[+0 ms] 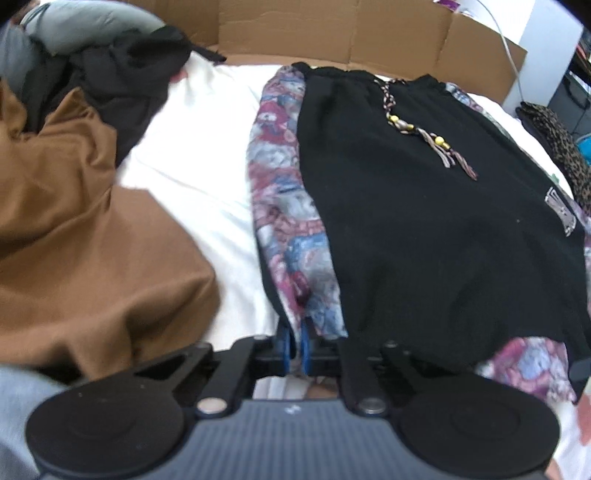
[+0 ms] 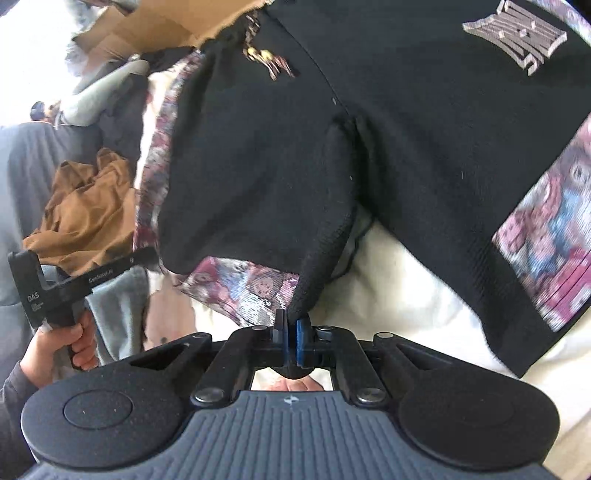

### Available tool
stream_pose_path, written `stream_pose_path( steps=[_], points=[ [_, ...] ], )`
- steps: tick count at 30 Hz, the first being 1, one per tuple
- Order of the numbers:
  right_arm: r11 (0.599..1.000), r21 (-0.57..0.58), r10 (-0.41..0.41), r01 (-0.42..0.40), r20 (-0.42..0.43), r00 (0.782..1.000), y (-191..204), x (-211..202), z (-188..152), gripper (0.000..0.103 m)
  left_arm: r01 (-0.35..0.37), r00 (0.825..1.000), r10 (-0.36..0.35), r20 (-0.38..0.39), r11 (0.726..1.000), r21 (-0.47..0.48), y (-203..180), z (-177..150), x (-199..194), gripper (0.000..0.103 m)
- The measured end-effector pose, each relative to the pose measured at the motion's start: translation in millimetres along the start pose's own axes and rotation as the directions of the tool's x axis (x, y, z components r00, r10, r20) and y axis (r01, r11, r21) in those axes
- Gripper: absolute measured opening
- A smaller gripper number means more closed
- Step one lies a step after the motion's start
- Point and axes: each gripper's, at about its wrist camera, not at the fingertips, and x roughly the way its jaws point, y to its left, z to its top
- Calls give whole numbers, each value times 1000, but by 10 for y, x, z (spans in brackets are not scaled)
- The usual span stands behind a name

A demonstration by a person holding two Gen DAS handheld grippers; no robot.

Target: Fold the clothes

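White bedsheet [image 1: 192, 155], cardboard backdrop [image 1: 332, 33], brown garment [image 1: 92, 240]

Both fisheye views looked steeply down from close above a white bedsheet [image 1: 207, 177]. The left faced a brown cardboard wall [image 1: 332, 33]; both shared the black shorts with patterned side panels [image 1: 424, 221] [image 2: 277, 147] and crumpled tan garment [image 1: 81, 240] [image 2: 92, 206].
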Motion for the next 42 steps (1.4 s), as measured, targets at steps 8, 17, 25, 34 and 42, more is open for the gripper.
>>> stream_pose_path(
  steps=[8, 17, 25, 34, 42],
  points=[
    [1000, -3, 3, -3, 96, 995, 1, -310, 260, 1, 124, 992, -121, 29, 969, -213, 253, 137, -437, 5],
    [998, 22, -66, 64, 143, 988, -207, -190, 544, 1, 136, 991, -135, 20, 971, -195, 293, 498, 15, 5],
    [994, 47, -103, 95, 204, 974, -269, -174, 753, 1, 174, 985, -164, 62, 956, -236, 278, 735, 357, 5],
    [983, 104, -170, 148, 256, 952, -343, -123, 940, 1, 188, 979, -155, 132, 935, -302, 326, 870, 573, 4],
    [977, 119, -200, 175, 248, 948, -409, -64, 1045, 1, 169, 982, -136, 131, 943, -287, 232, 1011, 678, 7]
  ],
)
